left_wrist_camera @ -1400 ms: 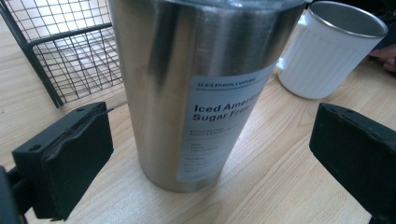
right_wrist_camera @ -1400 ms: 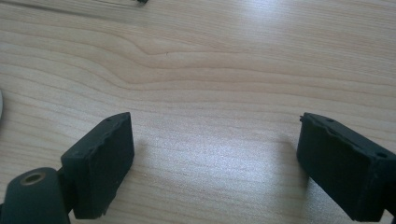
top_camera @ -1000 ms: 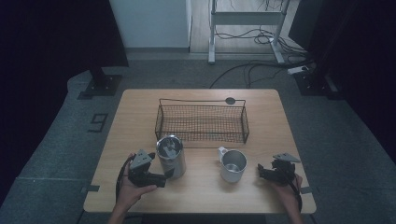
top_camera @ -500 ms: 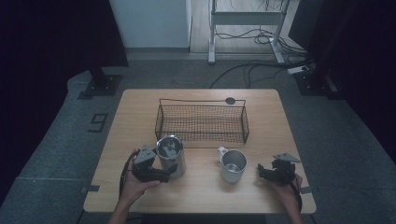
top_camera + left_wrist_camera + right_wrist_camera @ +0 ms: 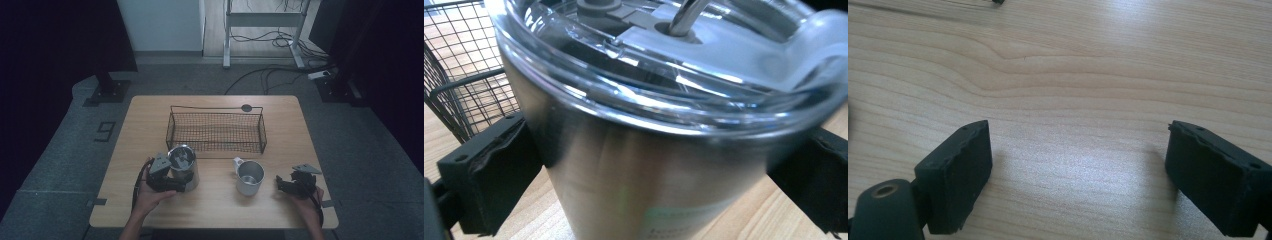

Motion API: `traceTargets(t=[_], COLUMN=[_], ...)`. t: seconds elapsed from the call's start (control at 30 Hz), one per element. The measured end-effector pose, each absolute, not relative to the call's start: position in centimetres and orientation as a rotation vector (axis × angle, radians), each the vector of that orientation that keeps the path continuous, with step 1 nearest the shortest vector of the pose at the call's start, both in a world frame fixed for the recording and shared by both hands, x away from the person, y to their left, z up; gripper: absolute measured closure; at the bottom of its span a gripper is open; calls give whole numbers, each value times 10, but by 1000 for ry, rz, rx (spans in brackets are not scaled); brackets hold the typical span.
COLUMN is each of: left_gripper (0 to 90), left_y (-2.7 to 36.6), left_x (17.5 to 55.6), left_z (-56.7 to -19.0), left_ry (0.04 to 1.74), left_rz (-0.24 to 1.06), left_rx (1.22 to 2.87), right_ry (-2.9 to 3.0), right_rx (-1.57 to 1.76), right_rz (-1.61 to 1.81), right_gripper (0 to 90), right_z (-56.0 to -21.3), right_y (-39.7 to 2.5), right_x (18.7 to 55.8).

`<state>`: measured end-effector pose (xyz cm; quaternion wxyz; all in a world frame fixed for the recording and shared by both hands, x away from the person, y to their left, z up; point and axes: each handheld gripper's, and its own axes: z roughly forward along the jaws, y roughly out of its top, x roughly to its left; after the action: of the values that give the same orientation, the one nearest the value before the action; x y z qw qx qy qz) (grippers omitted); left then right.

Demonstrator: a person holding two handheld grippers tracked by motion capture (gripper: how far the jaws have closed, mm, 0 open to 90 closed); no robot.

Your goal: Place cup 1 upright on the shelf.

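Observation:
A steel tumbler (image 5: 183, 165) with a clear lid stands on the wooden table (image 5: 215, 210), just in front of the wire basket (image 5: 215, 131). My left gripper (image 5: 179, 184) has its jaws on either side of the tumbler's body. In the left gripper view both black pads (image 5: 499, 180) press against the tumbler (image 5: 649, 150), and a metal straw pokes through the lid. A steel mug (image 5: 248, 176) with a handle stands to the right. Right of the mug, my right gripper (image 5: 282, 184) rests low over the table, open (image 5: 1078, 170), with bare wood between its jaws.
The black wire basket spans the table's middle, and its mesh (image 5: 464, 75) shows close behind the tumbler. A small dark disc (image 5: 246, 107) lies at the basket's far right corner. Dark floor, cables and a stand surround the table.
My left gripper has moved right and forward up to the tumbler, and its jaws now hold the tumbler's sides. The right gripper has barely moved.

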<state>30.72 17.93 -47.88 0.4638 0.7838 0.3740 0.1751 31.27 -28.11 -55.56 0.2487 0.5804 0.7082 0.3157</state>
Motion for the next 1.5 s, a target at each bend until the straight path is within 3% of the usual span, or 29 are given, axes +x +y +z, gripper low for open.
traceTargets(t=[0.6, 1.5], left_gripper=[27, 43], left_y=[163, 170], left_x=[314, 313], left_z=[-491, -488], left_ry=[890, 878], left_rz=[552, 532], left_rx=[1918, 1920], right_ry=[1929, 1929], right_rx=[1581, 1581], right_rz=[861, 860], right_gripper=[114, 116], right_z=[-556, -556], right_y=[-281, -281], right_x=[313, 313])
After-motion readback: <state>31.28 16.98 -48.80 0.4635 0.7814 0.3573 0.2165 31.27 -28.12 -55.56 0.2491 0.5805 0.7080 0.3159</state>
